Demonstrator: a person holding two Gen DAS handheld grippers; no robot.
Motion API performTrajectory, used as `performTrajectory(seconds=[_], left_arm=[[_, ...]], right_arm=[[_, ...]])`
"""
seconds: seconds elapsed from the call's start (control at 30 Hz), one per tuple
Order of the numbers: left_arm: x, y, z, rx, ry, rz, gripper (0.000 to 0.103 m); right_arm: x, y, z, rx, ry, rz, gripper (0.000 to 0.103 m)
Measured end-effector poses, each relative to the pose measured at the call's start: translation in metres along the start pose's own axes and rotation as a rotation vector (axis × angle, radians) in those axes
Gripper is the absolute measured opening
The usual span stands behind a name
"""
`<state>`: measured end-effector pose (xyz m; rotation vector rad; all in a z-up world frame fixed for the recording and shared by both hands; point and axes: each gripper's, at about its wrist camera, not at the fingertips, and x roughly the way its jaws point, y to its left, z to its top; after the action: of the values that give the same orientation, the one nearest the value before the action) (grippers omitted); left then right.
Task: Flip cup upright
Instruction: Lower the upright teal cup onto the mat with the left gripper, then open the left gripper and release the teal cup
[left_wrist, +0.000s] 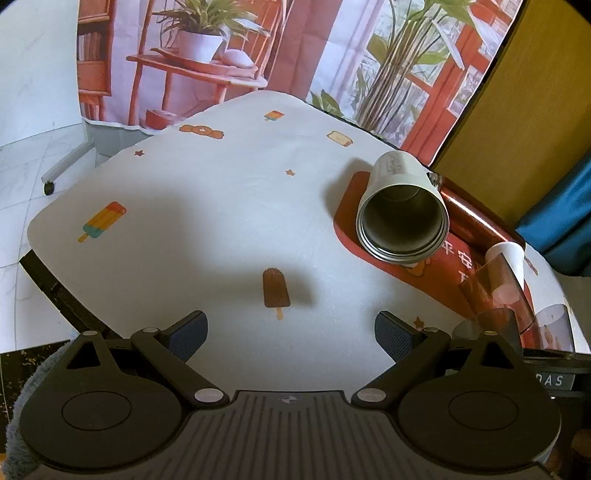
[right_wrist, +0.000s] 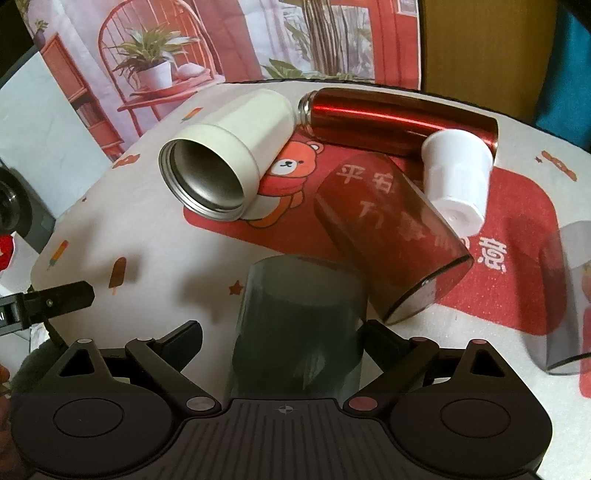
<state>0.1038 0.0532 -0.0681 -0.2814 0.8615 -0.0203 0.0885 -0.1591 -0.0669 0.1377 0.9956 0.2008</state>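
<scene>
A translucent grey cup (right_wrist: 299, 325) stands between the fingers of my right gripper (right_wrist: 282, 341), whose jaws are spread wide and apart from its walls. A translucent brown cup (right_wrist: 391, 236) lies on its side on the red mat (right_wrist: 509, 295) just behind it. A white steel-lined cup (right_wrist: 221, 162) lies on its side at left, mouth toward me; it also shows in the left wrist view (left_wrist: 402, 206). A small white cup (right_wrist: 458, 173) lies tipped against a red flask (right_wrist: 399, 118). My left gripper (left_wrist: 291, 339) is open and empty over the tablecloth.
Another grey translucent cup (right_wrist: 569, 295) lies at the right edge. The table (left_wrist: 184, 192) has a white cloth with ice-lolly prints. A printed backdrop (left_wrist: 332, 55) hangs behind the table. The left gripper's finger (right_wrist: 62, 295) shows at the left of the right wrist view.
</scene>
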Motion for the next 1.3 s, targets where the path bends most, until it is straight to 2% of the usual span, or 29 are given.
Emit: performTrajectory(seconds=[0.03,0.1,0.27,0.47,0.8,1.07,1.13,1.2,1.27,1.3], left_arm=[[0.000,-0.001,0.000,0.007,-0.005,0.002,0.098],[-0.003,-0.003,-0.002,0.027,-0.022,0.012,0.098],[-0.007,-0.009,-0.003,0.077,-0.058,0.046,0.098],[-0.010,-0.011,-0.004,0.095,-0.069,0.051,0.098],[-0.017,-0.018,-0.006,0.132,-0.105,0.073,0.098],[-0.017,-0.018,-0.005,0.141,-0.107,0.072,0.099],[-0.018,-0.019,-0.005,0.141,-0.104,0.070,0.099],[-0.020,-0.020,-0.005,0.146,-0.109,0.072,0.099],[-0.022,-0.022,-0.005,0.154,-0.116,0.077,0.099],[-0.023,-0.023,-0.005,0.158,-0.120,0.078,0.099]], right_arm=[[0.000,0.000,0.001,-0.004,0.000,-0.004,0.087],[-0.001,0.001,0.001,-0.011,-0.007,-0.019,0.066],[-0.019,0.005,-0.008,-0.021,-0.057,-0.005,0.065],[-0.040,0.013,-0.019,-0.083,-0.160,0.003,0.065],[-0.031,0.031,-0.012,-0.212,-0.274,-0.042,0.065],[-0.023,0.032,-0.011,-0.209,-0.262,-0.039,0.066],[-0.027,0.031,-0.011,-0.200,-0.256,-0.022,0.074],[-0.033,0.030,-0.014,-0.192,-0.258,-0.021,0.092],[-0.041,0.028,-0.017,-0.174,-0.255,-0.039,0.100],[-0.045,0.026,-0.019,-0.160,-0.253,-0.044,0.100]])
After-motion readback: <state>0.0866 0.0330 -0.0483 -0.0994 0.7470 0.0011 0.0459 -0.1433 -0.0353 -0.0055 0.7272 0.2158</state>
